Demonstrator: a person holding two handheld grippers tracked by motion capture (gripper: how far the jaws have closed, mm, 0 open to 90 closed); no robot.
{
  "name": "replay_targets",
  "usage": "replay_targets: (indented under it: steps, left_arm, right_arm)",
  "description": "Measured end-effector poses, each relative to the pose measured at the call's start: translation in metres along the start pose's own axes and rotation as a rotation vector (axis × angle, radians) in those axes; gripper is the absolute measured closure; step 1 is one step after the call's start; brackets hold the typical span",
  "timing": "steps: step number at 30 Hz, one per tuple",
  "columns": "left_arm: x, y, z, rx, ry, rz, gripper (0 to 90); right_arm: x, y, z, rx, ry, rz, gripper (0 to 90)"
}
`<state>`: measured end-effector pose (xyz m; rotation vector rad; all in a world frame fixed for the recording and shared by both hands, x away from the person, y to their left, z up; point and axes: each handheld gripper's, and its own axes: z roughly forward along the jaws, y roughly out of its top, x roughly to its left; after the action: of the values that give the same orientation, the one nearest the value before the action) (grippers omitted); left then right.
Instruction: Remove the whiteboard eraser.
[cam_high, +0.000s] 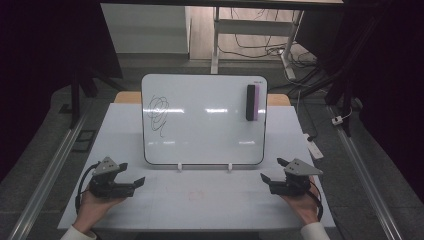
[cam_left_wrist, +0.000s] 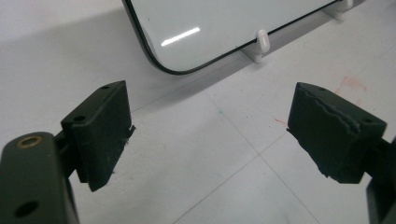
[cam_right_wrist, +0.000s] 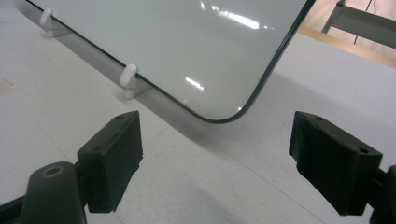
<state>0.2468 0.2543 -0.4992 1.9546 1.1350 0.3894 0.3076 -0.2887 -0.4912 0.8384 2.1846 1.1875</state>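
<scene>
On the table (cam_high: 210, 200), at its middle and far part: board (cam_high: 205, 125), propped upright on two white feet (cam_high: 179, 167), leaning back a little. Takes up most of the far half. Bears a black scribble (cam_high: 159, 114) at upper left, whole and unsmeared. Carries an eraser (cam_high: 251, 102) at upper right, black with a purple side, stuck upright on the board face, well apart from the scribble.

Near left: left gripper (cam_high: 133, 173), held in a hand low over the table, pointing right and inward. Jaws spread wide, nothing between them but bare table; from the left gripper view, aimed toward the board's near left corner and one foot.

Near right: right gripper (cam_high: 271, 169), mirrored, pointing left and inward. Jaws likewise wide apart and empty; from the right gripper view, faced toward the board's near right corner.

Between the two, on the near table: faint red smudge (cam_high: 196, 194).

Judged from this: nothing done yet, at the very start. Eraser untouched, scribble intact, both grippers near the board's foot and well short of the eraser. Left to do, most likely: reach the far right, close on the eraser, pull it off, carry it left, wipe the scribble.
</scene>
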Motion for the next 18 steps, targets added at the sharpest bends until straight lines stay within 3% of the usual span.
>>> replay_targets:
  steps: [18]
  left_arm:
    - [-0.0026,0.0006,0.0002,0.002,-0.004,0.008,14.3]
  right_arm:
    - [0.0001,-0.0050,0.0017,0.028,-0.001,0.017,20.2]
